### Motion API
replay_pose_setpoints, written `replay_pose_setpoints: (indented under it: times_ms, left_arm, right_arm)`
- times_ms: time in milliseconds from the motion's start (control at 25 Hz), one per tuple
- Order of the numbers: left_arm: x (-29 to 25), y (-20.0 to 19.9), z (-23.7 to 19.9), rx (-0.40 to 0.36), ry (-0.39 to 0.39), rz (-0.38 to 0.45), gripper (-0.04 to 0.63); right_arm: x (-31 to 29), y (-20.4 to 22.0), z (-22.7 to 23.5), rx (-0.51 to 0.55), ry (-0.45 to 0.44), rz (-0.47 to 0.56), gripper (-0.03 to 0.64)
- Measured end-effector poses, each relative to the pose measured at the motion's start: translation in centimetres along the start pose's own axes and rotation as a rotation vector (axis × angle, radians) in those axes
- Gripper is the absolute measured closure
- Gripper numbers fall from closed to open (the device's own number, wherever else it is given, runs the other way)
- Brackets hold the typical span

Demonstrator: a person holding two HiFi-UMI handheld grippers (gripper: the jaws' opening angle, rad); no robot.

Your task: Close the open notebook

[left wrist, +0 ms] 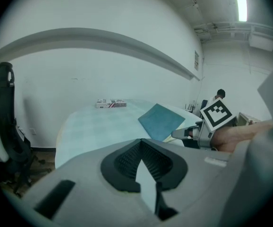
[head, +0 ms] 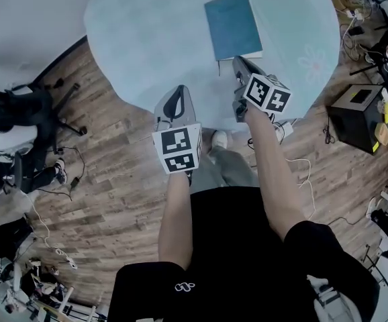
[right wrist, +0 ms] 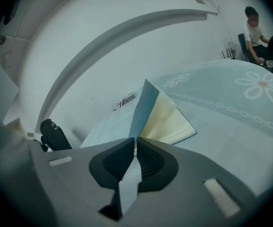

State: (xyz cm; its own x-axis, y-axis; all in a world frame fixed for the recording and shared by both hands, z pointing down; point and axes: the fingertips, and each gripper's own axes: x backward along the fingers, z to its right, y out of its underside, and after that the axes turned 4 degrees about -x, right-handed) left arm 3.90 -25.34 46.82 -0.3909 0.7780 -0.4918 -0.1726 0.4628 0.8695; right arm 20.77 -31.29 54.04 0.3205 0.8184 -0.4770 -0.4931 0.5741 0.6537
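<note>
A teal notebook (head: 233,24) lies on the round table with a light blue cloth (head: 154,39). In the right gripper view its cover (right wrist: 143,110) stands tilted up, with cream pages (right wrist: 169,122) showing under it to the right. My right gripper (right wrist: 135,140) is shut on the cover's near edge; in the head view it (head: 236,59) sits at the notebook's near edge. My left gripper (head: 178,89) hovers at the table's near rim, left of the notebook, shut (left wrist: 140,143) with nothing in it. The left gripper view has the notebook (left wrist: 161,121) and the right gripper (left wrist: 176,134) to its right.
A small printed box (left wrist: 111,103) lies at the table's far side. A black office chair (head: 19,113) stands on the wooden floor to the left, and a black box (head: 358,109) and cables to the right. A person (right wrist: 255,32) sits beyond the table.
</note>
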Motion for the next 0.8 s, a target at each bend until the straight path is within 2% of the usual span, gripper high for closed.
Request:
replay_pose_setpoints:
  times_ms: [80, 320, 480, 800]
  left_arm:
    - [-0.2, -0.7, 0.3, -0.003, 0.008, 0.012, 0.592]
    - [-0.6, -3.5, 2.2, -0.012, 0.028, 0.068, 0.592]
    - [-0.2, -5.8, 3.6, -0.020, 0.037, 0.113, 0.592]
    - [1.1, -11.5, 6.4, -0.056, 0.054, 0.223, 0.592]
  right_arm:
    - [0.6, -0.2, 0.4, -0.031, 0.018, 0.012, 0.568]
    - [4.4, -2.5, 1.9, -0.065, 0.046, 0.110, 0.560]
    - [7.4, -5.3, 0.8, 0.039, 0.035, 0.179, 0.560]
    - [12.7, -12.3, -3.9, 0.323, -0.052, 0.321, 0.582]
